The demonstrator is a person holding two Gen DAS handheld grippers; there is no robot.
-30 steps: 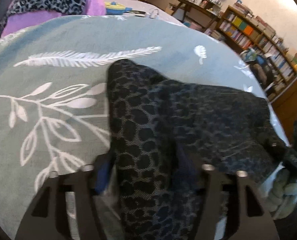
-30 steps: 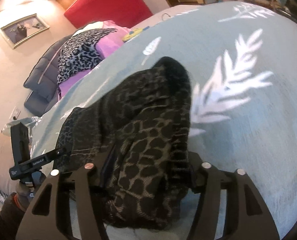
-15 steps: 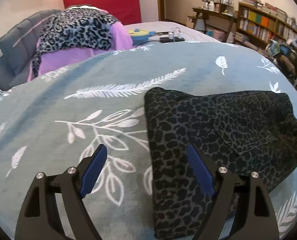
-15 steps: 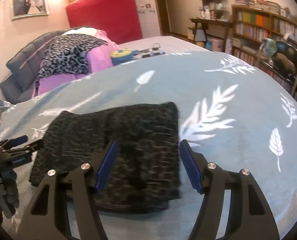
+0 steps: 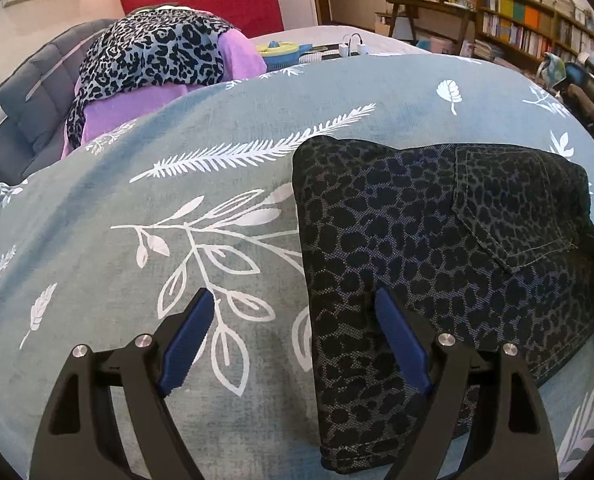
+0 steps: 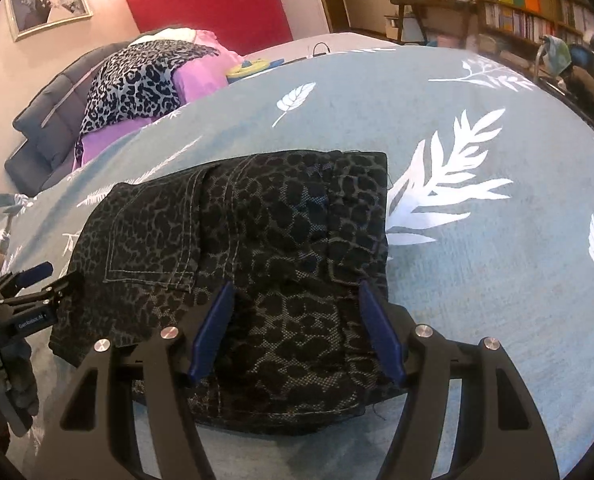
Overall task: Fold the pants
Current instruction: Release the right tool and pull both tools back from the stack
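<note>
The pants, dark with a leopard print, lie folded into a compact rectangle on a bed under a teal bedspread printed with white leaves. A stitched back pocket faces up on the top layer.

The left gripper hovers over the fold's left edge; its jaws have just been opening and stand wide, 1 blue pad above bare bedspread, the other above the cloth, gripping nothing.

The right gripper hangs over the near right part of the pants, jaws apart and empty. Behind lie a purple and leopard-print heap and bookshelves.
</note>
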